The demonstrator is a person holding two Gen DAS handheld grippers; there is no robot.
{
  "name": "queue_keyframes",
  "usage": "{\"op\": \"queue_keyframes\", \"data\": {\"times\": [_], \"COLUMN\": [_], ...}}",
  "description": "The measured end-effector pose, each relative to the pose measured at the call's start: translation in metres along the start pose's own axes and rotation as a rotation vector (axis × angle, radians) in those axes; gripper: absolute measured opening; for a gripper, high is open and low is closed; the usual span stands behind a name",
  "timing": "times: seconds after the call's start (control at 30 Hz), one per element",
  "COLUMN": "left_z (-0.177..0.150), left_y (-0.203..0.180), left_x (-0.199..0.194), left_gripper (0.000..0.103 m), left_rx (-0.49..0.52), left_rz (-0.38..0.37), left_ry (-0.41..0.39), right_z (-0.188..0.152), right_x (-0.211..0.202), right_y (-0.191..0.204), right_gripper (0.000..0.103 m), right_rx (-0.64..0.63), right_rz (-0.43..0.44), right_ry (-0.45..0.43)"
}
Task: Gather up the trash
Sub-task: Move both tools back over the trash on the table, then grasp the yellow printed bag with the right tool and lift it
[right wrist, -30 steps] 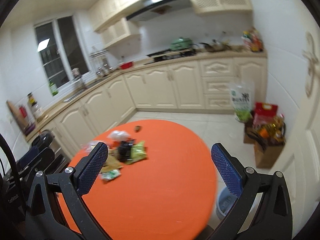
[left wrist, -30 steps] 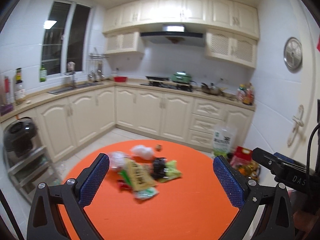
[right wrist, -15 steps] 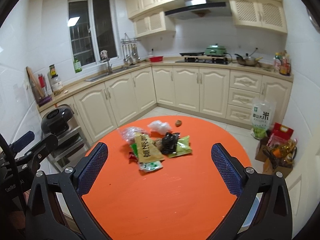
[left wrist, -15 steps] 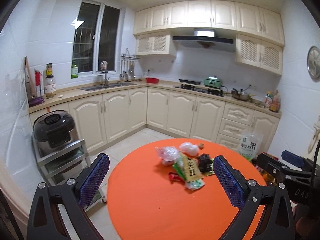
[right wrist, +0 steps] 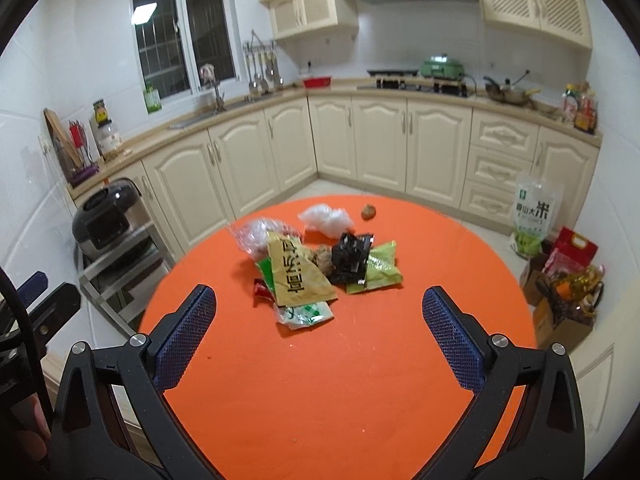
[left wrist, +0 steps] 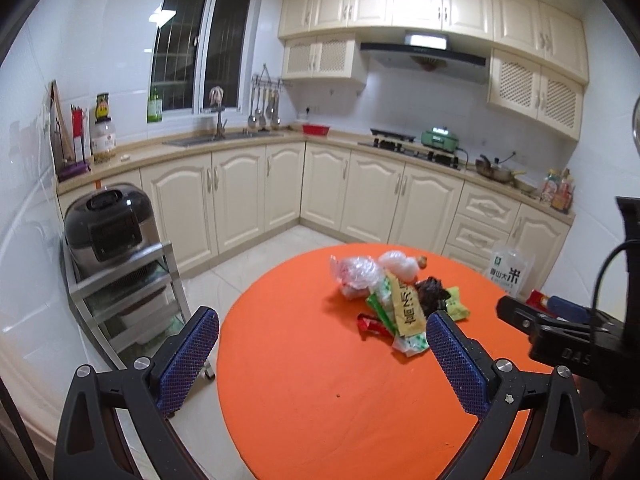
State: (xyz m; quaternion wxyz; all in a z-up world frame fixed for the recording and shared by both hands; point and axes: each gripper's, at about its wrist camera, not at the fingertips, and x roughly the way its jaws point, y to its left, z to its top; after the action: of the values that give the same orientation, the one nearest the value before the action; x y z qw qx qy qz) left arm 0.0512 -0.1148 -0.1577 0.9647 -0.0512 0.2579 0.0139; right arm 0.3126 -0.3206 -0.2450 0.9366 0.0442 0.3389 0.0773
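**Wrappers heaped on tabletop, both grippers empty**

Left gripper (left wrist: 320,354) and right gripper (right wrist: 318,334) hung above the round orange tabletop (right wrist: 320,380), jaws wide apart, holding nothing. Pile of crumpled snack wrappers and clear plastic bags (right wrist: 316,264) lay on the tabletop's far half, well ahead of both grippers.

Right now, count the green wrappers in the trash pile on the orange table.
3, others may be hidden: light green packet at the pile's right, green strip under the yellow wrapper, green-and-white wrapper nearest the grippers.
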Motion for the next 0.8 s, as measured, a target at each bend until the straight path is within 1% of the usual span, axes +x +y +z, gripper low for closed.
{"op": "queue_keyframes", "data": {"times": [0.2,0.33,0.53,0.6,0.63,0.67,0.73,0.8], "left_z": [0.021,0.035,0.056,0.065,0.065,0.067,0.07,0.072], "left_y": [0.013,0.012,0.018,0.018,0.017,0.016,0.017,0.016], "left_x": [0.054,0.084,0.121,0.134,0.139,0.145,0.16,0.172], "left_gripper": [0.102,0.102,0.102,0.102,0.102,0.102,0.102,0.102], "left_rx": [-0.022,-0.023,-0.038,-0.037,-0.033,-0.031,-0.028,-0.027], "left_rz": [0.019,0.025,0.041,0.039,0.037,0.035,0.025,0.017], "left_ry": [0.086,0.134,0.179,0.192,0.199,0.206,0.219,0.229], "right_z": [-0.001,0.0,0.008,0.01,0.01,0.01,0.007,0.005], "right_x": [0.058,0.1,0.155,0.168,0.177,0.182,0.19,0.189], "right_y": [0.003,0.007,0.008,0.005,0.003,0.003,0.002,0.0], "right_gripper": [0.103,0.103,0.102,0.097,0.092,0.08,0.063,0.05], "right_rx": [-0.019,-0.03,-0.028,-0.016,-0.011,-0.011,-0.01,-0.021], "right_rz": [0.017,0.04,0.07,0.087,0.1,0.11,0.154,0.162], "right_ry": [0.095,0.152,0.206,0.228,0.247,0.259,0.279,0.263]}}
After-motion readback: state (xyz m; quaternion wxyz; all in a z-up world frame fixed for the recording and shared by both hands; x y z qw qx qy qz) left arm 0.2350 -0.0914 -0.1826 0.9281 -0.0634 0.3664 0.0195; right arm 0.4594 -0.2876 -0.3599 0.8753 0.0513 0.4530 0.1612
